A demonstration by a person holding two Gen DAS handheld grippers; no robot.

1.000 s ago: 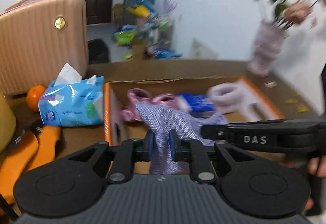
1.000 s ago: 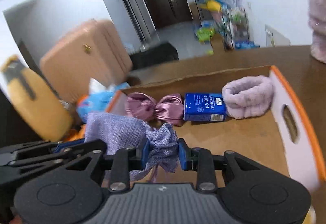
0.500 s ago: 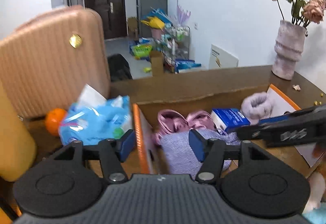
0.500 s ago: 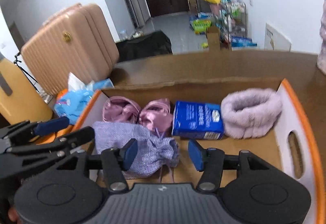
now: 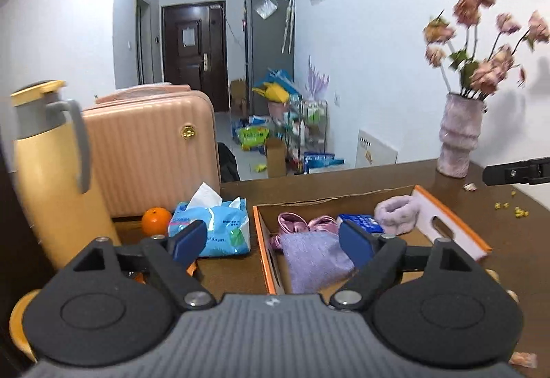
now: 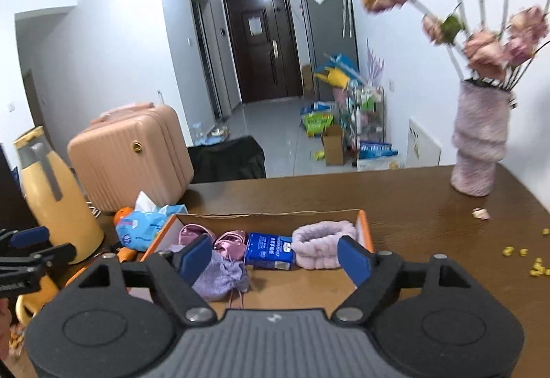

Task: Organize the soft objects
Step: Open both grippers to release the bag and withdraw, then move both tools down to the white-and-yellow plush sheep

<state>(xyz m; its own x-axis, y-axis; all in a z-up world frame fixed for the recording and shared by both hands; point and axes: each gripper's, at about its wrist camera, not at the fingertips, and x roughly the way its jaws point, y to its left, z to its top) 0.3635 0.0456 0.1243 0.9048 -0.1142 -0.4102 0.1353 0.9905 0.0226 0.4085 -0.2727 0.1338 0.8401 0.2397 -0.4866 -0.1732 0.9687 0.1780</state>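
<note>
A lavender drawstring pouch (image 5: 314, 261) (image 6: 223, 275) lies in the near left part of an orange-rimmed cardboard box (image 5: 450, 223) (image 6: 268, 218). Behind it in a row sit a pink satin scrunchie (image 6: 230, 238), a blue tissue packet (image 6: 271, 251) and a fluffy lilac headband (image 6: 319, 238). My left gripper (image 5: 271, 240) hovers above and short of the box with its jaws opening and nothing between them. My right gripper (image 6: 275, 259) does the same, with its pads clear of the pouch.
On the brown table left of the box lie a blue tissue pack (image 5: 213, 226), an orange (image 5: 156, 221), a yellow thermos jug (image 5: 51, 171) and a pink suitcase (image 5: 147, 151). A lilac vase (image 6: 479, 151) with flowers stands at the far right, with small yellow crumbs (image 6: 515, 252) nearby.
Both grippers held the lavender pouch over the box, then opened and let it go. Both have since pulled back and risen, and the pouch now rests in the box.
</note>
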